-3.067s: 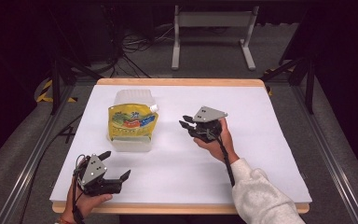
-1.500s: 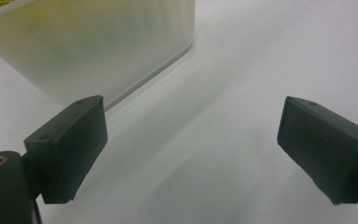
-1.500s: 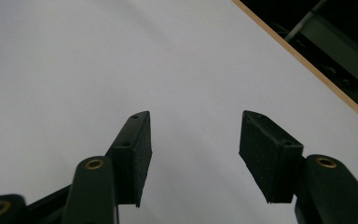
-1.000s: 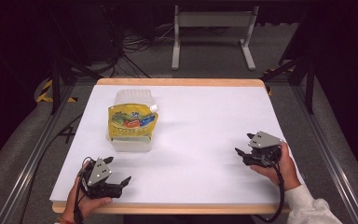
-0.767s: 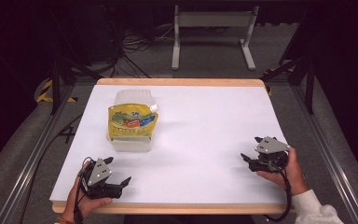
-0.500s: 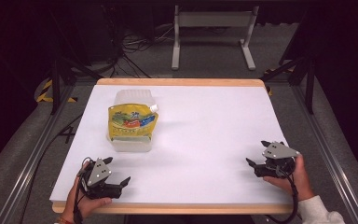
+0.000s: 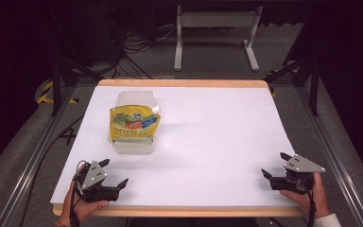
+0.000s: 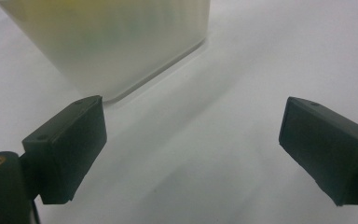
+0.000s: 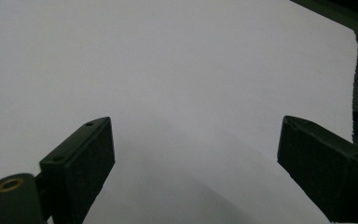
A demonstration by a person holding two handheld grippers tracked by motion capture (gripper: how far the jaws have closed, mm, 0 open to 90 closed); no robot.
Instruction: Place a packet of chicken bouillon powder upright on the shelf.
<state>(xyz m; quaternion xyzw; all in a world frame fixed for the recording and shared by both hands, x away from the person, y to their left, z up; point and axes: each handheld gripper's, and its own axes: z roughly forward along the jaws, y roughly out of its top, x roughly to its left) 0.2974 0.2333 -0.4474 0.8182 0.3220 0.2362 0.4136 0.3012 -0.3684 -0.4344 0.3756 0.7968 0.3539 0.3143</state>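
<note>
Beyond the spread left gripper (image 7: pixel 114 173) stands the pouch-filled tub (image 7: pixel 133 124); right gripper (image 7: pixel 274 166) released.

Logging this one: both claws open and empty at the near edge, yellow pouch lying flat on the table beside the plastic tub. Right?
Not quite. In the high view the yellow pouch sits in the plastic tub, not beside it. Left claw and right claw are open, empty, at the near edge.

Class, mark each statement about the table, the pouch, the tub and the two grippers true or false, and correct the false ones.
1. The yellow pouch stands in the translucent tub. True.
2. The right gripper grips the pouch. False: it is open at the near right corner of the table, holding nothing.
3. The left gripper is open. True.
4. The tub sits at the table's right edge. False: it sits left of the middle.
</note>
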